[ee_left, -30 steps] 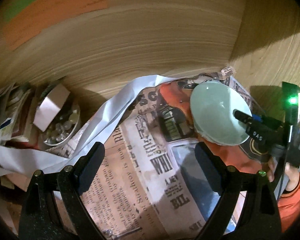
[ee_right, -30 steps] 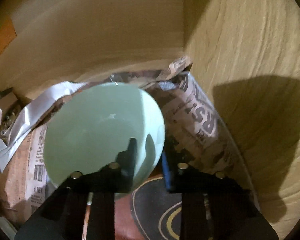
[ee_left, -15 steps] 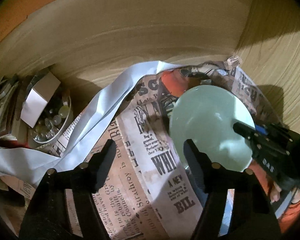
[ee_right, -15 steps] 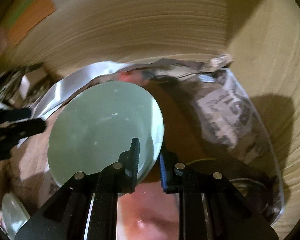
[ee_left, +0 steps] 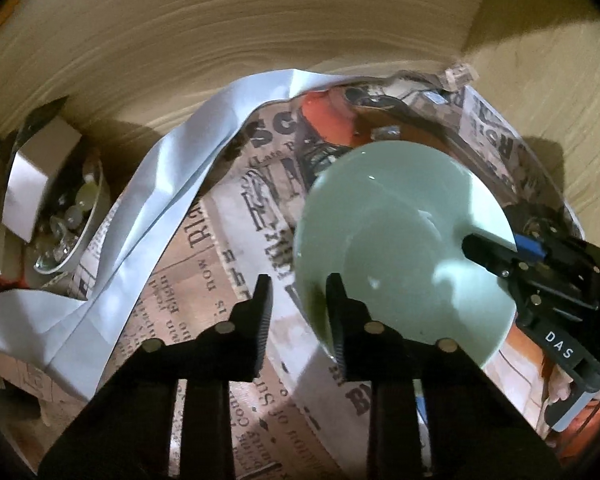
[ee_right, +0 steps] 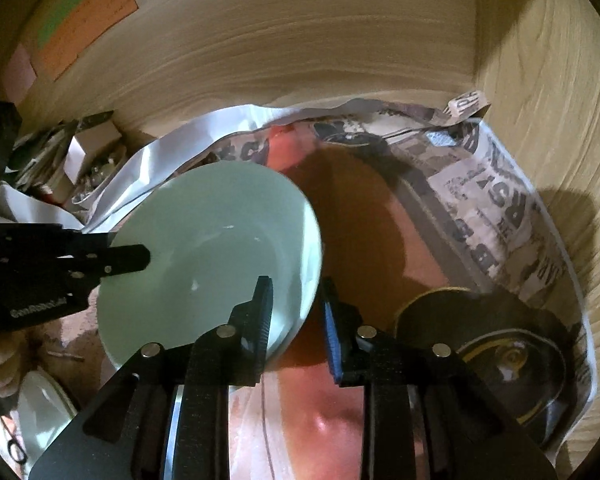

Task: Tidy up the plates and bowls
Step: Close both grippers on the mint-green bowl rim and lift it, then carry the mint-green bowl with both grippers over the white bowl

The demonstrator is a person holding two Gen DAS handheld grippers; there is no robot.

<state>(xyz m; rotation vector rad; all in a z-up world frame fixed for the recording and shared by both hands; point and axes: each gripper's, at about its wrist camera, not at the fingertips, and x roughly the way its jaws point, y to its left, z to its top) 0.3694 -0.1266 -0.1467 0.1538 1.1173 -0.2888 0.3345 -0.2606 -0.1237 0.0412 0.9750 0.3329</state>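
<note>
Left wrist view: left gripper [ee_left: 296, 296] has just closed onto the bowl [ee_left: 400, 248] rim. Right gripper [ee_right: 296, 300] stays clenched on the opposite rim.

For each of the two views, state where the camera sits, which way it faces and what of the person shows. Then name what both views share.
Left wrist: sits on the left gripper, looking steeply down at the green bowl on newspaper; its fingers straddle the bowl's near rim; the right gripper enters opposite.
Right wrist: sits on the right gripper, looking down at the same green bowl, clamped on its rim; the left gripper and fingertips of a hand show.
Shared: bowl, newspaper, wooden walls, both grippers.
</note>
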